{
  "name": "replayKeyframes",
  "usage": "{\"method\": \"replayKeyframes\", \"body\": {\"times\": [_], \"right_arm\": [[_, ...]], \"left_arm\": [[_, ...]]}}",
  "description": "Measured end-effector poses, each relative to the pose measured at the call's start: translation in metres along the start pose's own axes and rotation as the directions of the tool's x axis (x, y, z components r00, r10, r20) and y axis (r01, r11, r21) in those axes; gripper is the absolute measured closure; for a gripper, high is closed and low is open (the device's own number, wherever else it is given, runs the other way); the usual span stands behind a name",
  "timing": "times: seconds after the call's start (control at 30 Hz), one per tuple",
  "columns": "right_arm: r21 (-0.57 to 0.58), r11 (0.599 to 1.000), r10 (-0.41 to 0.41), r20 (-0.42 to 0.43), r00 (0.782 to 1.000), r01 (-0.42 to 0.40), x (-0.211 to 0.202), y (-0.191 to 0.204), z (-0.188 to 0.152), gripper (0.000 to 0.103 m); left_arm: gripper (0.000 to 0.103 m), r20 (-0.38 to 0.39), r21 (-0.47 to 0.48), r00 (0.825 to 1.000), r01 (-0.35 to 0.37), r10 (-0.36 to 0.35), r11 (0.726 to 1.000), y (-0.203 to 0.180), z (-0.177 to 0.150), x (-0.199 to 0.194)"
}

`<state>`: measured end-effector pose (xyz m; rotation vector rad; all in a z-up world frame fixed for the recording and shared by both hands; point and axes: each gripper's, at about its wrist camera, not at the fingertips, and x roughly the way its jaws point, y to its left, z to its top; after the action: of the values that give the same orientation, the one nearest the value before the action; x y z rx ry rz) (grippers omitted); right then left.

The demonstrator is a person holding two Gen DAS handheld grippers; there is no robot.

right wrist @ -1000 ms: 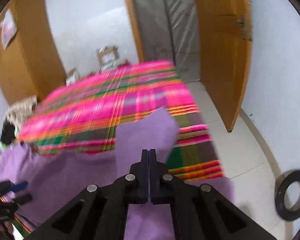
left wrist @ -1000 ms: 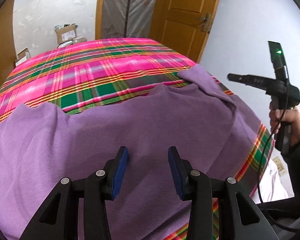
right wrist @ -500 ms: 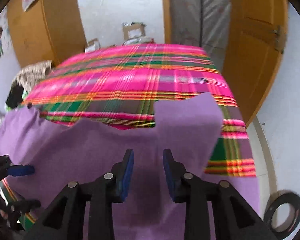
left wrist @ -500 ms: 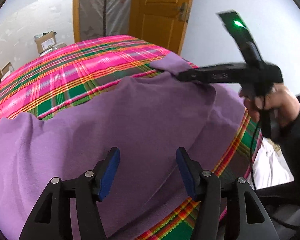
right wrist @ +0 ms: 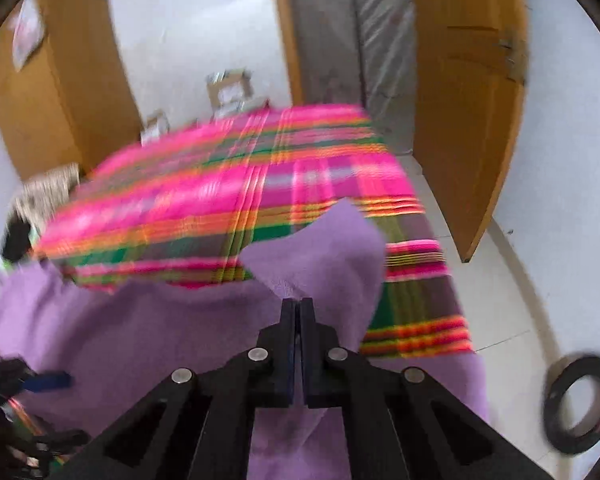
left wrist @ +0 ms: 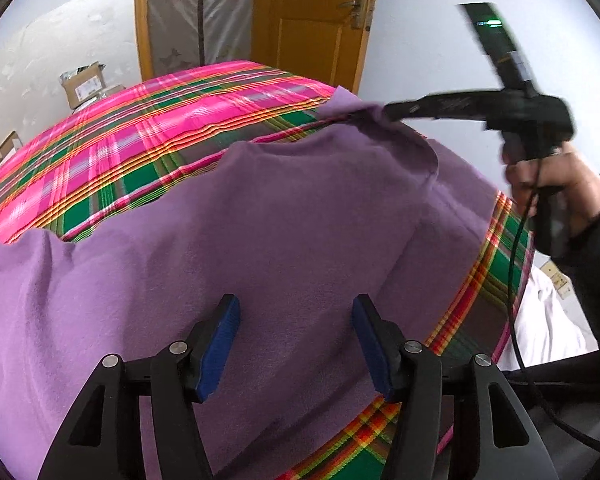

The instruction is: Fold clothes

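1. Item: soft purple fleece garment [left wrist: 284,216], spread flat on the pink/green plaid bed cover [left wrist: 148,132], near edge of bed; one sleeve [right wrist: 324,248] points away toward the door side.
2. Left gripper [left wrist: 296,340]: jaws wide apart, nothing between the blue pads [left wrist: 220,340]; hovers over garment body.
3. Right gripper [right wrist: 298,312]: jaws just closed; clenched on the purple fabric at sleeve/shoulder area. Cloth puckers at its tip [left wrist: 388,112] in left view.
4. Handling (est.): light, limp, thick-pile; won't slip much, but drapes & bunches. No stiffness, so support w/ both tools.
5. Grip pts: pinch at seams/edges (shoulder, hem, cuff), single layer pref. Mid-panel pinches will drag both layers.
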<state>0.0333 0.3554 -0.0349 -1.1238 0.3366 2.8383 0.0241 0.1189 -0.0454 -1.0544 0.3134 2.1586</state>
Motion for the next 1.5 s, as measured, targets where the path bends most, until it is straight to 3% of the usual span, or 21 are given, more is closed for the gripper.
{"method": "replayKeyframes", "body": {"times": [0.17,0.33,0.5,0.63,0.73,0.87,0.93,1.0,1.07,1.17,1.3,1.5], "right_arm": [[0.166,0.986,-0.013,0.079,0.997,0.0,-0.037,-0.043,-0.014,0.101],[0.296,0.955,0.004,0.021,1.0,-0.01,-0.025,-0.076,-0.037,0.1],[0.385,0.922,0.064,-0.033,0.997,-0.046,0.001,-0.09,-0.044,0.092],[0.439,0.893,0.119,-0.008,0.993,-0.103,-0.002,-0.099,-0.051,0.086],[0.49,0.858,0.168,0.017,0.986,-0.155,0.001,-0.107,-0.05,0.08],[0.592,0.768,0.253,0.072,0.965,-0.246,0.007,-0.119,-0.051,0.07],[0.61,0.749,0.26,0.091,0.961,-0.26,0.007,-0.124,-0.052,0.069],[0.616,0.746,0.253,0.091,0.963,-0.254,0.008,-0.128,-0.051,0.069],[0.613,0.747,0.254,0.094,0.963,-0.257,0.01,-0.131,-0.047,0.07],[0.587,0.776,0.224,0.085,0.971,-0.23,0.01,-0.13,-0.037,0.1],[0.527,0.807,0.226,0.142,0.964,-0.267,-0.002,-0.119,-0.015,0.1],[0.41,0.832,0.28,0.27,0.921,-0.373,-0.034,-0.094,0.032,0.1]], "left_arm": [[0.042,-0.002,0.038,1.0,-0.007,0.007,0.999,-0.01,0.0,0.002],[0.042,0.002,0.068,1.0,-0.022,0.022,0.997,-0.015,-0.001,0.004],[0.042,0.008,0.074,1.0,-0.028,0.027,0.997,-0.015,0.0,0.005],[0.043,0.012,0.069,1.0,-0.029,0.029,0.997,-0.015,0.001,0.006],[0.051,0.017,0.062,0.999,-0.04,0.039,0.997,-0.015,0.004,0.008],[0.07,0.024,0.042,0.999,-0.031,0.03,0.999,-0.014,0.006,0.006],[0.076,0.027,0.036,0.999,-0.025,0.024,0.999,-0.013,0.006,0.006],[0.085,0.029,0.03,0.999,-0.018,0.017,0.999,-0.013,0.007,0.006],[0.088,0.032,0.022,0.999,-0.008,0.007,1.0,-0.013,0.008,0.006],[0.093,0.047,0.011,0.999,-0.006,0.005,1.0,-0.009,0.01,0.0],[0.094,0.106,-0.02,0.994,-0.016,0.018,1.0,0.001,0.019,-0.017],[0.094,0.237,-0.082,0.971,-0.023,0.042,0.996,0.021,0.039,-0.055]]}}
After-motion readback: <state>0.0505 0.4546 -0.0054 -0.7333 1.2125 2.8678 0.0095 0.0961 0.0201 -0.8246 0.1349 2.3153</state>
